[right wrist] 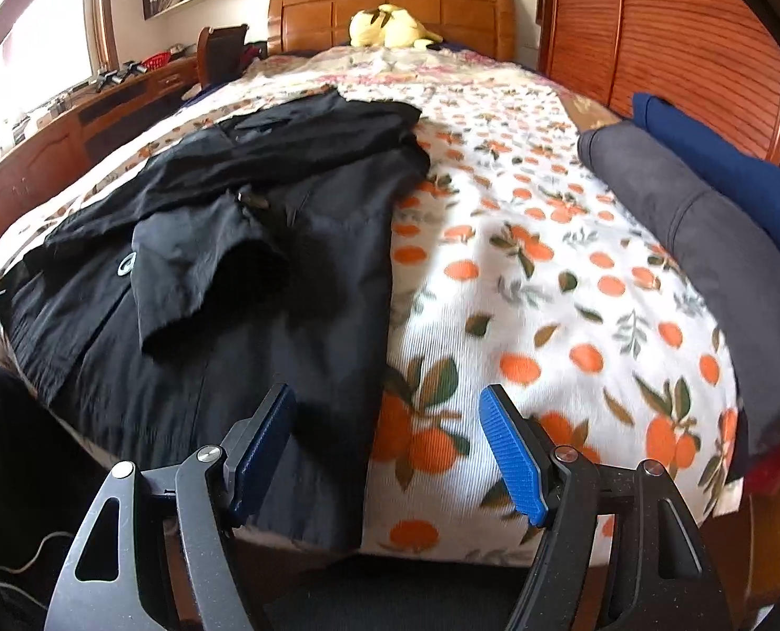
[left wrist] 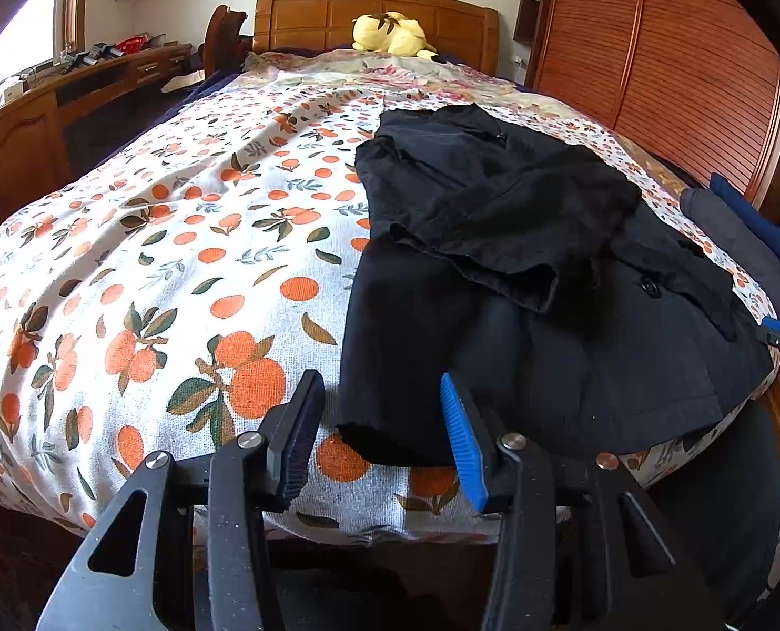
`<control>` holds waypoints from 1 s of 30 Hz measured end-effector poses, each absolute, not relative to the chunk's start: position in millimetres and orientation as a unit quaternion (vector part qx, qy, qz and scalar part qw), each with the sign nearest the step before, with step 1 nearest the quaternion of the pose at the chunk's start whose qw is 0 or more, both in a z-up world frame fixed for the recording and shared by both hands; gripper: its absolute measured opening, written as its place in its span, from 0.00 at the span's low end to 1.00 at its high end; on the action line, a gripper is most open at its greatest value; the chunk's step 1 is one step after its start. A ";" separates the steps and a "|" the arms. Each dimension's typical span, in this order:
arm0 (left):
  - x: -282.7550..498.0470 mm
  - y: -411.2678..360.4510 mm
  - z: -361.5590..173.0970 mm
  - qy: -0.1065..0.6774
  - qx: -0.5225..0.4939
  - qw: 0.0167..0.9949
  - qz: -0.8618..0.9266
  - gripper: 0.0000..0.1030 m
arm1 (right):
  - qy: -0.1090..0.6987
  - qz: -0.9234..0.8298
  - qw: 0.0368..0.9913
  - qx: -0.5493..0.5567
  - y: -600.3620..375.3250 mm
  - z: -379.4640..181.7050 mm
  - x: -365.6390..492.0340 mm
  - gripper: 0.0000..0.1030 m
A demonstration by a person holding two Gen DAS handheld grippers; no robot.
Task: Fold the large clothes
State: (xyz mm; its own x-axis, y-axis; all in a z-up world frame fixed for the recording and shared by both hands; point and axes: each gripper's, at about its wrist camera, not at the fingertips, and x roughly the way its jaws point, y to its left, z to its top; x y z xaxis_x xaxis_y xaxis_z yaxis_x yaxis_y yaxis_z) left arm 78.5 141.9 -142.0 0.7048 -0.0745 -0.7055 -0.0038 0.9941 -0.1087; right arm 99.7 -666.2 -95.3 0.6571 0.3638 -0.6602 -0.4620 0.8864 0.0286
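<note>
Left gripper [left wrist: 382,434]: jaws partly apart, straddling the near hem corner of the black coat [left wrist: 521,273]; whether the pads press the cloth is hard to tell.
Right gripper [right wrist: 387,452]: jaws wide apart, the coat's right edge lying between them, not clamped.
Coat: spread lengthwise on the bed [left wrist: 179,242], one sleeve folded across its front.
Orange-print bedspread [right wrist: 521,284] beneath.
Folded grey garment [right wrist: 705,221] and blue garment [right wrist: 731,168] along the bed's right edge.
Yellow plush toy [left wrist: 390,34] at the headboard.
</note>
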 end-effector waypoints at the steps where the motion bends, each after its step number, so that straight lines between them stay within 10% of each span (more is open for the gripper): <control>1: 78.0 140.3 -142.1 0.384 -0.046 0.922 -0.022 0.40 | 0.347 0.231 0.906 -0.072 -665.6 -96.6 97.8 0.72; 13: 80.0 139.3 -143.9 0.387 -0.047 0.921 -0.020 0.39 | 0.347 0.282 0.888 -0.104 -643.4 -102.6 94.7 0.46; 17: 80.8 139.3 -140.6 0.386 -0.040 0.921 -0.027 0.11 | 0.348 0.301 0.882 -0.102 -643.8 -103.8 95.5 0.15; 30: 55.8 123.3 -49.0 0.284 -0.042 0.957 -0.049 0.05 | 0.271 0.306 0.911 -0.057 -663.8 -38.8 88.0 0.07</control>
